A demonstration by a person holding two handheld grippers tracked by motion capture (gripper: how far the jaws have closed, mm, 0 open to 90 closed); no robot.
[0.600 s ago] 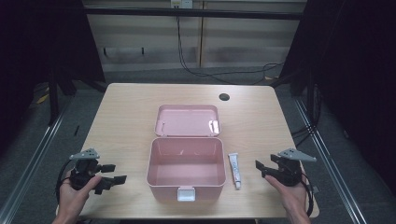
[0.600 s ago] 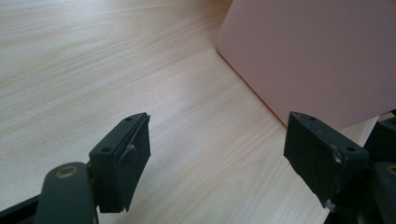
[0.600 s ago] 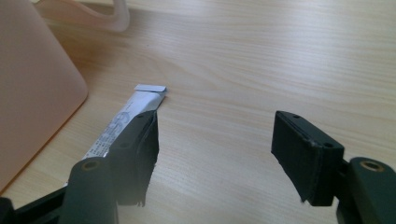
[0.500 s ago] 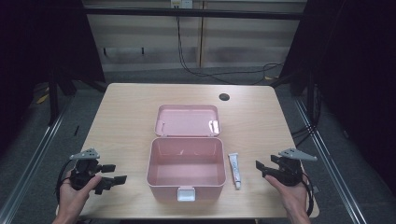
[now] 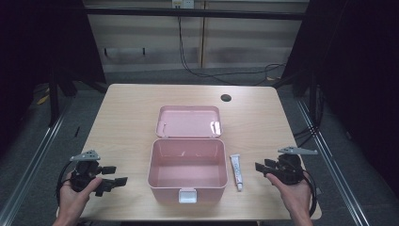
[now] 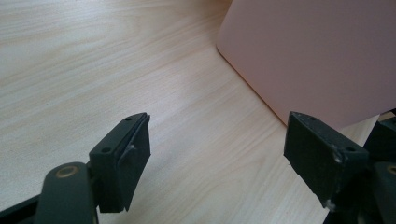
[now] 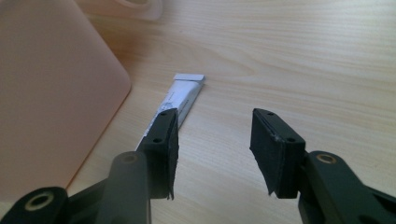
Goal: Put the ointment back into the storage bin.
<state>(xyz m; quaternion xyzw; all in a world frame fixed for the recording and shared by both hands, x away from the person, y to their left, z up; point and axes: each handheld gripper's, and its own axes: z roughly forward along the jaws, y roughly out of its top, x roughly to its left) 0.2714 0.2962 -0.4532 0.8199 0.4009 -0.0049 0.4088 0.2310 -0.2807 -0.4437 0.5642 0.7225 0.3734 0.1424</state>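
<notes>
At the far left of the high view I see my left hand (image 5: 75, 188) holding the left gripper (image 5: 113, 175) near the table's (image 5: 127, 122) front edge, its jaws pointing right toward the box (image 5: 187, 165). In the left gripper view the jaws stand wide apart with bare wood between them, and the box's pink side wall (image 6: 317, 51) rises just beyond the right jaw.

The box sits at the middle of the table, near the front edge. It is open and I see nothing inside it. Its lid (image 5: 189, 121) lies flat behind it, and a white latch (image 5: 187, 195) sits on its front.

Just right of the box lies a small white tube (image 5: 236, 170), apart from the wall.

Further right, my right hand (image 5: 294, 190) holds the right gripper (image 5: 260, 168), aimed left. In the right gripper view its jaws are apart, gripping nothing, and the tube (image 7: 184, 95) lies just past the left jaw, beside the box (image 7: 51, 93).
</notes>
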